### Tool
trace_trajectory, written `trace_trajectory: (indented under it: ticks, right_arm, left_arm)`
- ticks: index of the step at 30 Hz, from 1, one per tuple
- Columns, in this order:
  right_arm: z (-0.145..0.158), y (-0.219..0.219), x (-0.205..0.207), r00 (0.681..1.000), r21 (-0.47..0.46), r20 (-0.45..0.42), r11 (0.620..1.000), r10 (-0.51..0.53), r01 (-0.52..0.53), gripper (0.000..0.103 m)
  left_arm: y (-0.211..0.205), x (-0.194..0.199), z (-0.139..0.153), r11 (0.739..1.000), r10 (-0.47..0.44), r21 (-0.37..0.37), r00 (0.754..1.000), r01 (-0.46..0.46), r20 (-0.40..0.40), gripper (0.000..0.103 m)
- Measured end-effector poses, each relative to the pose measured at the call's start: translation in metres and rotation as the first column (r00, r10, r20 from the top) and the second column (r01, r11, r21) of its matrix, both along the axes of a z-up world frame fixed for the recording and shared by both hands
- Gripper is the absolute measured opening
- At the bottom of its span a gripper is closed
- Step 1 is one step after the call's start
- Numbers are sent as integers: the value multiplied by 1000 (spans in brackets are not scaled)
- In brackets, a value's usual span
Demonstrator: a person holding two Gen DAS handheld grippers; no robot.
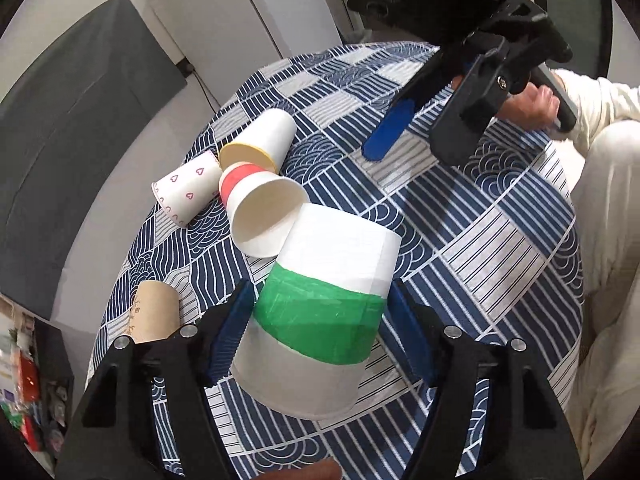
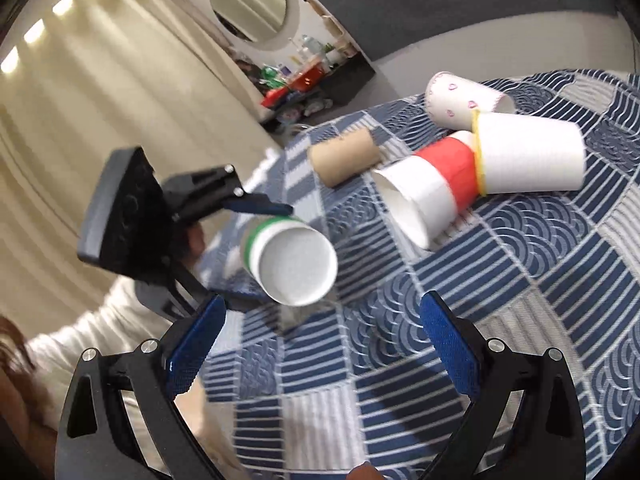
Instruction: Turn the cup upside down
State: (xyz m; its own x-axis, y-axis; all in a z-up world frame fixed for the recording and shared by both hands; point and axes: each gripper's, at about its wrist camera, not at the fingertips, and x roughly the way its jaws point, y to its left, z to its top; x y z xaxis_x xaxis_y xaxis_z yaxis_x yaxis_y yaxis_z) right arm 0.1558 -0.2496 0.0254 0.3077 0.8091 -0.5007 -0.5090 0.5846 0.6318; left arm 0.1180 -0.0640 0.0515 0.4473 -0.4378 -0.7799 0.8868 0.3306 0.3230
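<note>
My left gripper (image 1: 320, 324) is shut on a white paper cup with a green band (image 1: 320, 312), held above the table and tilted, its wide rim low and near the camera. In the right wrist view the same cup (image 2: 292, 264) shows its flat base toward me, held by the left gripper (image 2: 260, 248). My right gripper (image 2: 320, 348) is open and empty, just in front of that cup. It also shows in the left wrist view (image 1: 416, 132), hovering over the far side of the table.
On the blue patterned tablecloth (image 1: 480, 220) lie a red-banded cup (image 1: 260, 208), a yellow-rimmed cup (image 1: 264, 136), a heart-print cup (image 1: 188, 192) and a cardboard tube (image 1: 154, 316), all on their sides. The person's arm (image 1: 592, 96) is at the right edge.
</note>
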Motion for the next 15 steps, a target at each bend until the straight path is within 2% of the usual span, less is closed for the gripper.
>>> trace_trajectory:
  ticks: [3,9,10,11,12,13,14,15]
  right_arm:
    - [4,11,2,1000,46,-25,999,6,-4,94]
    - [4,38,9,996,39,-85,999,-13,16,93]
    - [4,42,10,995,29,-97,999,-21,24,91]
    - [3,46,12,993,11,-114,999,-34,35,82]
    - [1,51,14,989,-10,-141,999,-41,40,49]
    - [-1,54,16,985,-27,-166,998,-54,50,34]
    - [-1,57,19,983,-46,-175,997,-64,56,30]
    - [0,58,18,983,-65,-170,996,-67,57,18]
  left_arm:
    - [4,-7,3,999,11,-49,1000,-11,-8,69]
    - [14,-16,8,993,31,-113,999,-33,-15,69]
    - [15,-18,8,992,42,-116,999,-43,-7,66]
    - [17,-18,7,991,53,-123,999,-53,-8,63]
    - [18,-18,7,990,58,-129,998,-59,-15,63]
    - [20,-19,6,989,63,-136,998,-64,-14,63]
    - [22,-20,6,987,71,-141,997,-72,-10,67]
    - [24,-21,4,987,79,-142,997,-80,-12,68]
